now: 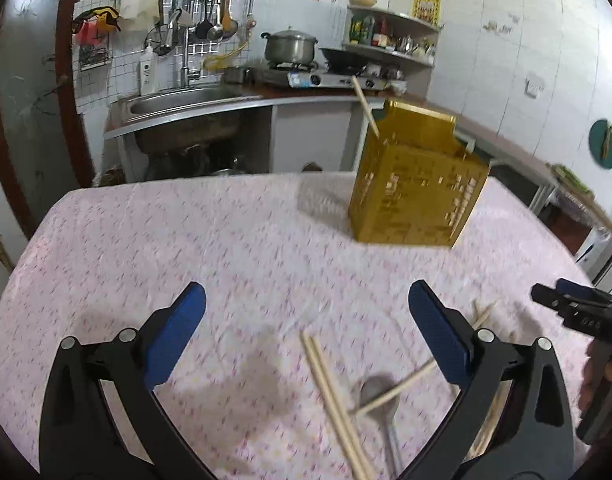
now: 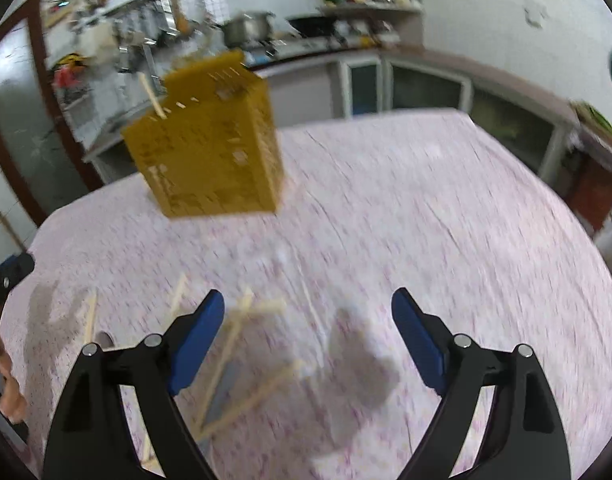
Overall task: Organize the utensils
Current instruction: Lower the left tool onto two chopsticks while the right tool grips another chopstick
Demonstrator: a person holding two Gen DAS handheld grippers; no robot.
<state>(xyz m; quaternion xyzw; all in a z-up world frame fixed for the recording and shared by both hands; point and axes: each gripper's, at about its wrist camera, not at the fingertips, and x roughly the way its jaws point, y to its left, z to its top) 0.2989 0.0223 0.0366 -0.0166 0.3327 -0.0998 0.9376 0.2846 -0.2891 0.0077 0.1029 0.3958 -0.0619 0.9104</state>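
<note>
Chopsticks loose on the worktop, both jaws wide and empty

Chopsticks (image 1: pixel 334 396) lie scattered at the lower middle of the left wrist view, crossing one another on the pink patterned cloth of the worktop (image 1: pixel 225 248), and one of them rests across the bowl of a metal spoon (image 1: pixel 380 396). They look like the pile still waiting to be sorted. The yellow slotted holder (image 1: pixel 418 188) stands upright further back, in the middle right of that view, with a single chopstick (image 1: pixel 366 108) leaning out of its top, so it is probably where the rest are meant to go. It stands well apart from the loose pile.

The left gripper (image 1: pixel 306 320) hangs over the cloth with its blue pads spread as far as they seem to go; nothing is between them, though the chopsticks and spoon sit just below and to the right of the gap. The right gripper (image 2: pixel 308 320) is blurred but also clearly wide, holding nothing, with chopsticks (image 2: pixel 241 360) lying under and beside its left pad. In that view the holder (image 2: pixel 209 140) sits at the upper left.
</note>
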